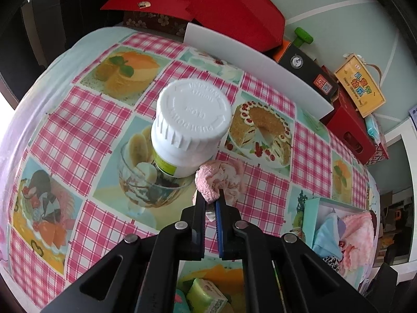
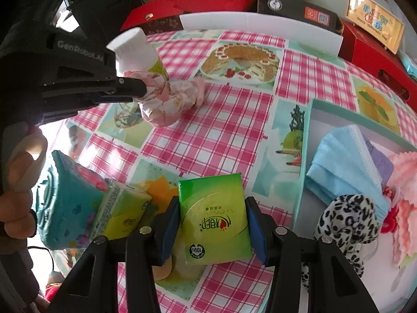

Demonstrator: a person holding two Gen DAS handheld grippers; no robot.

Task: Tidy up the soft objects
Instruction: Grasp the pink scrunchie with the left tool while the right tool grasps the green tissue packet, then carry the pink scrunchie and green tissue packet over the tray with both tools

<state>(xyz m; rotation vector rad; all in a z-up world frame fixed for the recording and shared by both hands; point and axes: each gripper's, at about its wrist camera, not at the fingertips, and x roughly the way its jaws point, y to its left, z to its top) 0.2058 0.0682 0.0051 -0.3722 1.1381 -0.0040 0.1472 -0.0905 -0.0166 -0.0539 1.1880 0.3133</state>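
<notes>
My left gripper (image 1: 211, 195) is shut on the edge of a crumpled pink cloth (image 1: 224, 177) that lies against a white screw-cap bottle (image 1: 191, 127) on the checked tablecloth. The right wrist view shows the same left gripper (image 2: 142, 90) pinching the pink patterned cloth (image 2: 169, 101) beside the bottle (image 2: 138, 49). My right gripper (image 2: 215, 224) is shut on a green tissue pack (image 2: 215, 216), one blue pad on each long side. A teal box (image 2: 308, 156) to its right holds a blue face mask (image 2: 344, 164), a leopard-print cloth (image 2: 346, 219) and a pink towel (image 2: 401, 195).
A teal tissue pack (image 2: 65, 200) and a second green tissue pack (image 2: 122, 208) lie at the near left, beside a person's hand (image 2: 18, 182). A white board (image 2: 260, 22), red boxes (image 1: 234, 7) and a black box (image 2: 297, 9) line the table's far edge.
</notes>
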